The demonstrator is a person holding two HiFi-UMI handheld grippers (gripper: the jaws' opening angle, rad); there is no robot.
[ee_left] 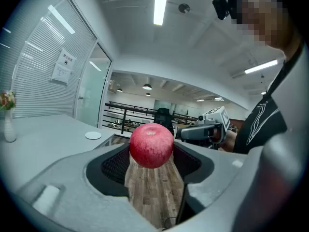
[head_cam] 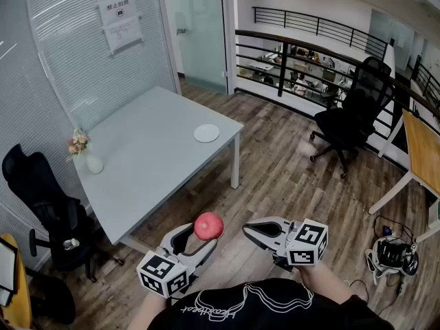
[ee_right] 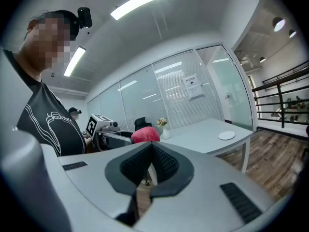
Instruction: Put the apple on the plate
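Apple point(head_cam: 208, 225) sits pinched in the left tool point(head_cam: 200, 238), the right tool point(head_cam: 249, 232) is pressed together, and the plate point(head_cam: 206, 133) lies far off on the worktop point(head_cam: 148, 167).

Two white paper notices point(head_cam: 120, 20) hang on the blind-covered glass wall point(head_cam: 69, 67). The upper one bears a bold line of Chinese characters, possibly beginning 禁止, too small to read surely; the lower sheet's print is illegible. White cursive lettering point(head_cam: 206, 310) crosses the person's black shirt point(head_cam: 289, 309), unreadable.
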